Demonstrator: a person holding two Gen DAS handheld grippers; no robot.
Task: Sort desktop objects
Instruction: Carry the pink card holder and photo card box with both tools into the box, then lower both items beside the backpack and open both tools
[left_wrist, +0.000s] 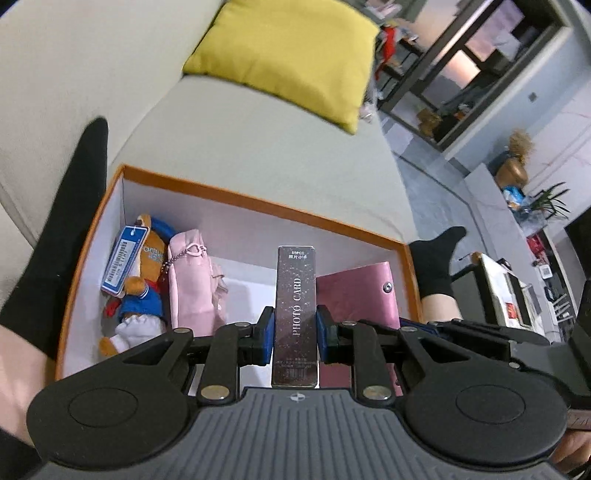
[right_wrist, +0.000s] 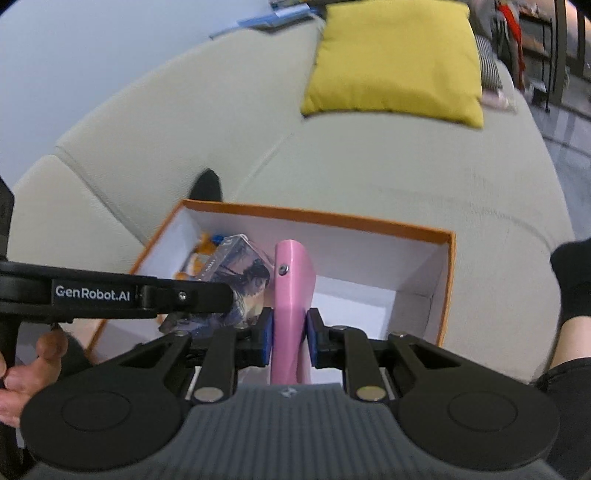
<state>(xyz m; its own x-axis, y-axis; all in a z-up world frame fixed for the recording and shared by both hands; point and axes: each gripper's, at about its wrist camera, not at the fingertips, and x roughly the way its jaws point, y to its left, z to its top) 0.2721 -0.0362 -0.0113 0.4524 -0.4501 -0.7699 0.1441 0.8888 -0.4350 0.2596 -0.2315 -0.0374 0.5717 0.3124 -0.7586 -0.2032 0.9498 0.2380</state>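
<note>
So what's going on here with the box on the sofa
A person sitting on a pale sofa is sorting small items into an orange-rimmed box. The left tongs are shut on a dark photo card box, and the right tongs are shut on a pink card holder; both are held above the open box. Already inside lie a plush bear with a tag and a pink pouch.
</note>
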